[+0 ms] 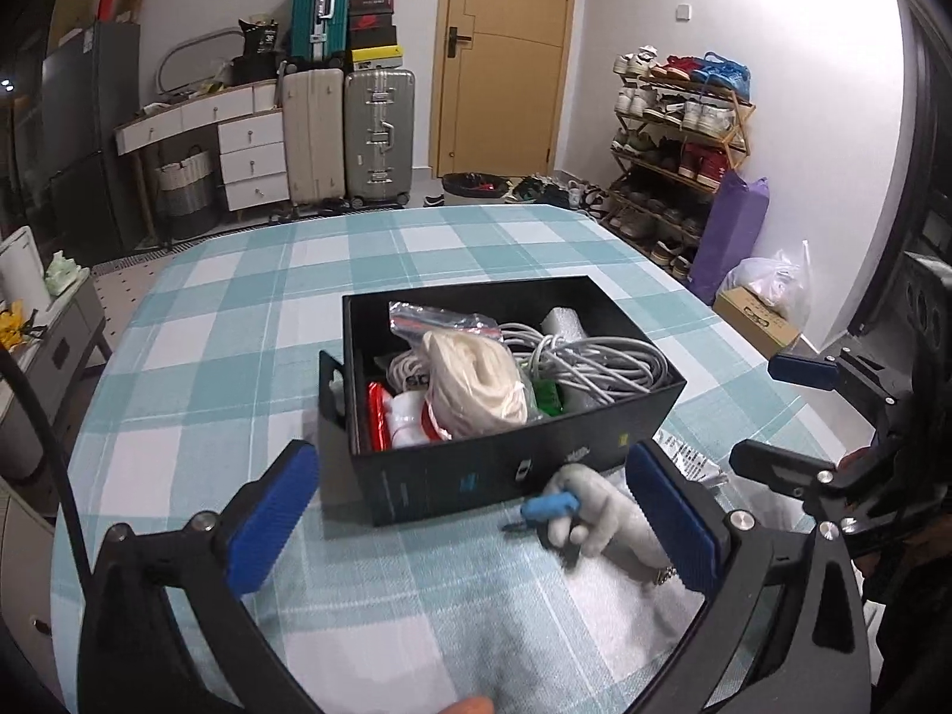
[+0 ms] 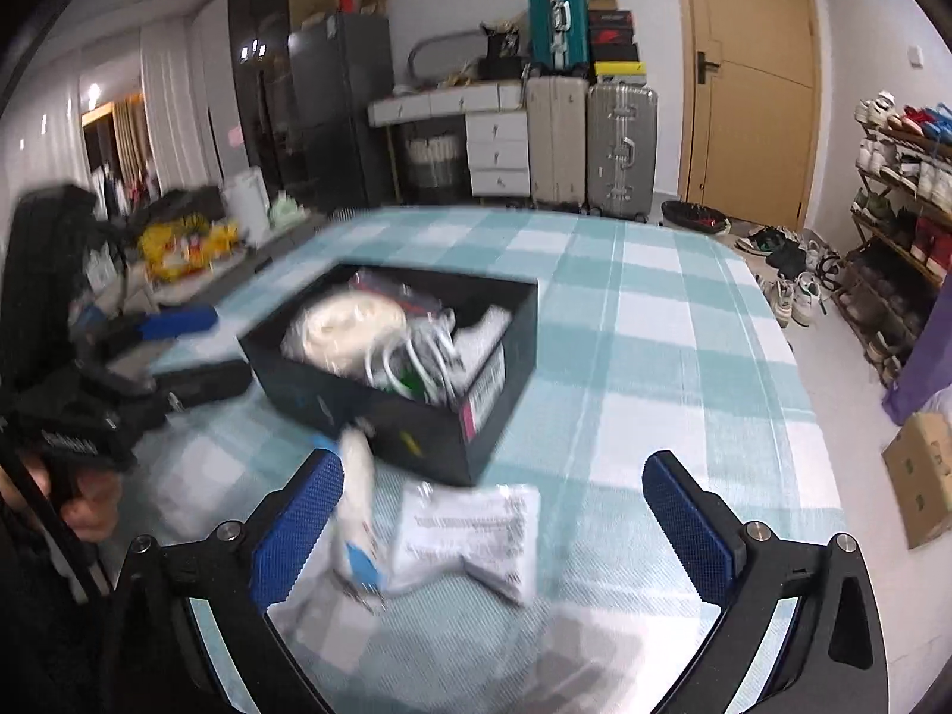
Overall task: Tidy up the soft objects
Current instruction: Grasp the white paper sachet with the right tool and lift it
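Left gripper (image 1: 470,520) wide, empty; black box (image 1: 506,464) of soft goods just ahead, white glove (image 1: 595,511) between fingers on tablecloth (image 1: 238,309). Right gripper (image 2: 494,526) wide, empty; plastic packet (image 2: 470,529) between fingers.

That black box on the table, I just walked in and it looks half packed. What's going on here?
A person is sorting soft items into the black box on the checked tablecloth. It already holds a bagged white rope and a grey cable coil. Both handheld grippers, the left gripper and the right gripper, are open and hold nothing. A white glove and a printed plastic bag lie outside, beside the box.
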### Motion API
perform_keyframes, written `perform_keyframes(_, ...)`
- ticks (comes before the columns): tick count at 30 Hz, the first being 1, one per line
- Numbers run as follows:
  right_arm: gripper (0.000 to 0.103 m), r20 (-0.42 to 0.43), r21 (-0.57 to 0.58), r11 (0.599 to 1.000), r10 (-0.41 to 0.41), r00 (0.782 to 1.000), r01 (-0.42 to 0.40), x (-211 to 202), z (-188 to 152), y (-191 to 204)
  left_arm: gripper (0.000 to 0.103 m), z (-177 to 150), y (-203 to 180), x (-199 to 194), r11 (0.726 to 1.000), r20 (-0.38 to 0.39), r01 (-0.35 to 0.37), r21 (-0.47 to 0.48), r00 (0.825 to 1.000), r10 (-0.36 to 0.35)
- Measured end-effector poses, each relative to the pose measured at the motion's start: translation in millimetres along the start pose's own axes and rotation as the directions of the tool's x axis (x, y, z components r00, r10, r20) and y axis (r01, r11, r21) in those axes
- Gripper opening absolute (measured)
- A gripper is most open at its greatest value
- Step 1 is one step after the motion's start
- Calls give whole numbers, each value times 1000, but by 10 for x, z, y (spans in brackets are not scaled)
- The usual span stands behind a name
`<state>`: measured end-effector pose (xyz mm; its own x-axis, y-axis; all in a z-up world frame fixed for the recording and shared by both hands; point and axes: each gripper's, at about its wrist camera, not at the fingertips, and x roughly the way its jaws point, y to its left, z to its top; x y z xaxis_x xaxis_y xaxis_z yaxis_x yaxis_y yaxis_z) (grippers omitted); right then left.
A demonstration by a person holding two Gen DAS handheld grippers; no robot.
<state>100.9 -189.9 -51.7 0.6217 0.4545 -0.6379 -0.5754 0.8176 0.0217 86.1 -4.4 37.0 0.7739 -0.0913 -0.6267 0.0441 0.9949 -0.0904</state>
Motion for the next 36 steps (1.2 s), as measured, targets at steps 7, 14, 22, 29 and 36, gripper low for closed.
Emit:
perform_keyframes(7, 102, -44, 3, 1000, -1, 999, 2, 113, -117, -41, 103, -137, -72, -80, 1000, 10, -7, 3, 1000, 7)
perform_keyframes(14, 102, -87, 6, 1000, -13, 996, 13, 233, -162, -49, 103, -176, -64, -58, 999, 0, -22, 30, 1000, 22)
perform_keyframes(22, 102, -161, -12, 1000, -12, 987, 10, 431, -223, 24, 103, -224, -55, 20, 999, -27, -19, 27, 999, 20)
perform_keyframes(29, 102, -200, -86, 995, 28, 979, -46, 500, -266, 299, 103, -224, -47, 34, 999, -37, -19, 31, 999, 20)
perform_keyframes(36, 102, -209, -98, 995, -10, 978, -11, 555, -267, 328, 103, -223, -42, 48, 999, -43, -19, 27, 999, 21)
